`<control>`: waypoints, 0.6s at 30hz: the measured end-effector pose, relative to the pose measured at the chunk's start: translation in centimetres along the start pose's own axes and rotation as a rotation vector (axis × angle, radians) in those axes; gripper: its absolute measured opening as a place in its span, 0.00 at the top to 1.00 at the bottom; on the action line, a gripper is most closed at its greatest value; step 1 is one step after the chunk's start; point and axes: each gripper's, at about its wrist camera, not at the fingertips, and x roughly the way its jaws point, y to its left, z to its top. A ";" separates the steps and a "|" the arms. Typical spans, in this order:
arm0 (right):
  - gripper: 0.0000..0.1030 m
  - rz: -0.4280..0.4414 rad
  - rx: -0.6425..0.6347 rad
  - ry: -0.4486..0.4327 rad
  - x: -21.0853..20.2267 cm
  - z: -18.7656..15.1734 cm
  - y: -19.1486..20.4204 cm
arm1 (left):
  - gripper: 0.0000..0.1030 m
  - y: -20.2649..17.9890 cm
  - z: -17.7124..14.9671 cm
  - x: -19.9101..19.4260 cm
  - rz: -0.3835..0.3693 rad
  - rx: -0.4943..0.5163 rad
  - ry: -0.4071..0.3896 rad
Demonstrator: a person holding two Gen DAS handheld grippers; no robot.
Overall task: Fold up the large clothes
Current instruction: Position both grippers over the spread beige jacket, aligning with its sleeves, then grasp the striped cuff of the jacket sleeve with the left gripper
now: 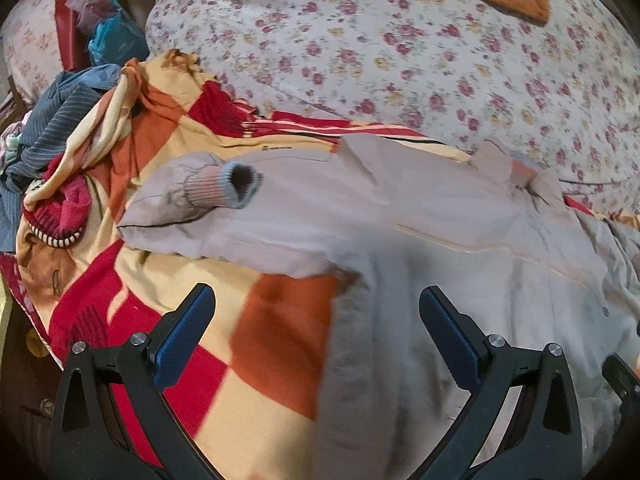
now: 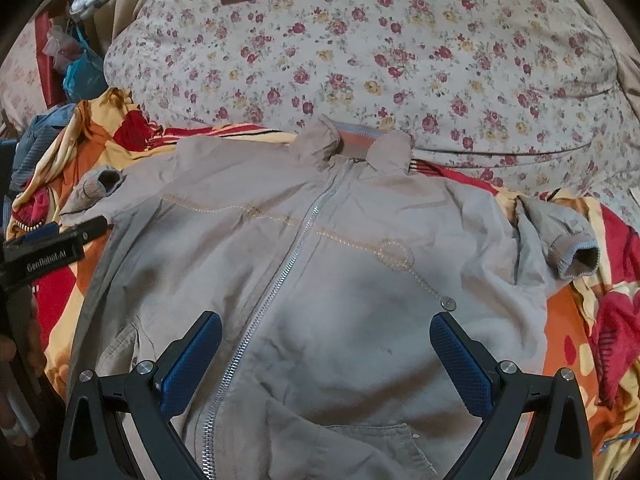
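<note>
Left wrist view. The left gripper (image 1: 316, 308) is spread wide and holds nothing. The jacket (image 1: 440, 240) fills the centre and right of the frame; its side edge runs down between the two pads (image 1: 448, 332), so one finger stands over the blanket (image 1: 272, 344) and the other over jacket cloth. A sleeve lies folded across the upper left of the jacket, its cuff (image 1: 236, 186) open toward the centre. Likely fault: closing here could pinch blanket together with jacket, since the edge lies flat on the patterned cloth; a lift would then drag the bedding. The loose pile of clothes (image 1: 52, 148) at far left lies close to the sleeve and could snag if the sleeve is swept outward.

Right wrist view. The right gripper (image 2: 326, 334) is likewise fully parted and empty, poised over the lower front of the jacket (image 2: 360, 320), which lies face up, zip (image 2: 280, 280) closed, collar (image 2: 352, 144) at upper centre. The other cuff (image 2: 576, 258) sits bunched at right of the frame. Likely fault: a grasp on the smooth middle panel may take only the top layer, so the fold skews. The left gripper (image 2: 52, 248) shows at the left edge, beside the jacket's side; crossing paths could cause a collision.
</note>
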 end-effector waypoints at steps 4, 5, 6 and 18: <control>0.00 0.005 0.003 0.005 0.1 -0.1 -0.2 | 0.01 3.1 1.4 1.5 0.045 -0.040 0.014; 0.00 0.009 0.007 0.007 0.1 -0.1 -0.3 | 0.01 3.7 1.7 1.9 0.057 -0.049 0.016; 0.00 0.014 0.014 0.011 0.2 0.0 -0.4 | 0.01 4.5 2.1 2.4 0.073 -0.061 0.018; 0.00 0.061 0.009 0.077 1.8 -0.3 -0.1 | 0.01 10.5 5.2 8.6 0.149 -0.075 0.022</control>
